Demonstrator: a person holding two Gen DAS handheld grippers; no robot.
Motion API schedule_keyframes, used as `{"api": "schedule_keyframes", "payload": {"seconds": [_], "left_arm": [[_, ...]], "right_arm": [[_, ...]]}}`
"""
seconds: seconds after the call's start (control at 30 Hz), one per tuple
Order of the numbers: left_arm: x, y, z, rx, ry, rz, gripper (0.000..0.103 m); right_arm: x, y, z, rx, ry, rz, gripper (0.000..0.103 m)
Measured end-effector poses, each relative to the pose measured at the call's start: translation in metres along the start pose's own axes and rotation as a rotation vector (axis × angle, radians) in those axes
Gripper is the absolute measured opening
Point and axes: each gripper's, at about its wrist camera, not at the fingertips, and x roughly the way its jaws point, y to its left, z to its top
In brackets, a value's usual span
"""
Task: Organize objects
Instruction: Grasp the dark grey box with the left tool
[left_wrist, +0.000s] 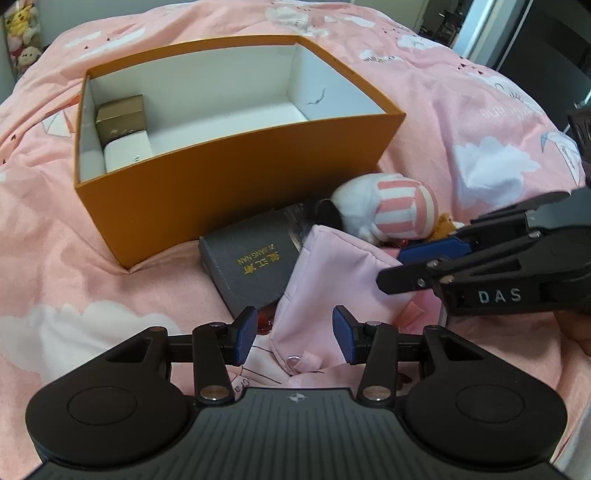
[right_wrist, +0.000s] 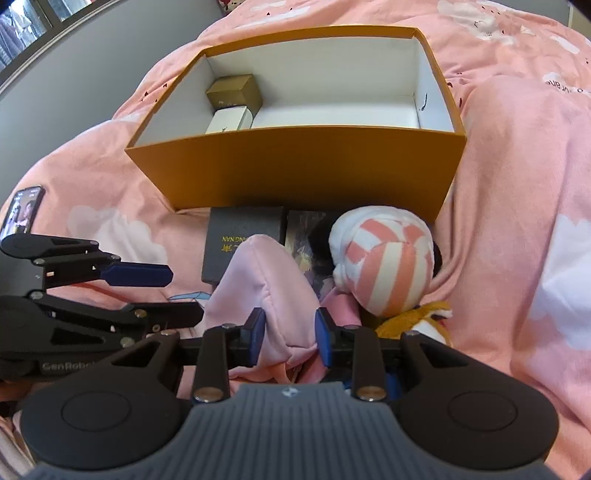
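We see the right claw (right_wrist: 289, 338) closed on a fold of the soft pink fabric pouch (right_wrist: 258, 288) — lying on the pink cloud-print bed (right_wrist: 517, 184) before the open orange cardboard box (right_wrist: 295, 170). The left claw (left_wrist: 294, 334) stands partly open astride the pouch's other end — pads apparently clear.

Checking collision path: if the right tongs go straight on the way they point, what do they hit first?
The pink fabric pouch: it already sits between the right tongs. Whether the pads press it yet is unclear. Beyond it lie the grey box and striped plush.
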Motion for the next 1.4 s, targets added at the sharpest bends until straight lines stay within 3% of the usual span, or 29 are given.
{"api": "schedule_keyframes", "payload": {"seconds": [0.17, 0.43, 0.53, 0.77, 0.87, 1.0, 1.1, 1.27, 1.4], "left_arm": [[-0.003, 0.004, 0.002, -0.019, -0.016, 0.013, 0.053], [0.009, 0.042, 0.024, -0.233, -0.057, 0.012, 0.054], [0.026, 0.056, 0.028, -0.308, -0.039, 0.012, 0.062], [0.063, 0.081, 0.025, -0.452, 0.034, -0.037, 0.067], [0.075, 0.091, 0.023, -0.522, 0.040, -0.102, 0.072], [0.089, 0.091, 0.022, -0.541, 0.052, -0.128, 0.083], [0.093, 0.092, 0.021, -0.552, 0.050, -0.136, 0.081], [0.078, 0.093, 0.016, -0.575, 0.014, -0.118, 0.061], [0.056, 0.083, 0.015, -0.533, -0.029, -0.075, 0.049]], "right_arm": [[0.002, 0.005, 0.002, -0.042, 0.005, -0.001, 0.023], [-0.007, 0.008, 0.034, -0.119, -0.023, 0.013, 0.026], [0.002, 0.009, 0.052, -0.140, -0.029, 0.015, 0.026], [0.026, 0.003, 0.075, -0.154, 0.013, 0.027, 0.026], [0.031, -0.002, 0.080, -0.145, 0.022, 0.028, 0.030], [0.037, -0.007, 0.083, -0.136, 0.029, 0.036, 0.033], [0.041, -0.008, 0.085, -0.131, 0.033, 0.032, 0.033], [0.046, -0.012, 0.084, -0.117, 0.048, 0.021, 0.034], [0.048, -0.012, 0.082, -0.118, 0.058, 0.018, 0.034]]}}
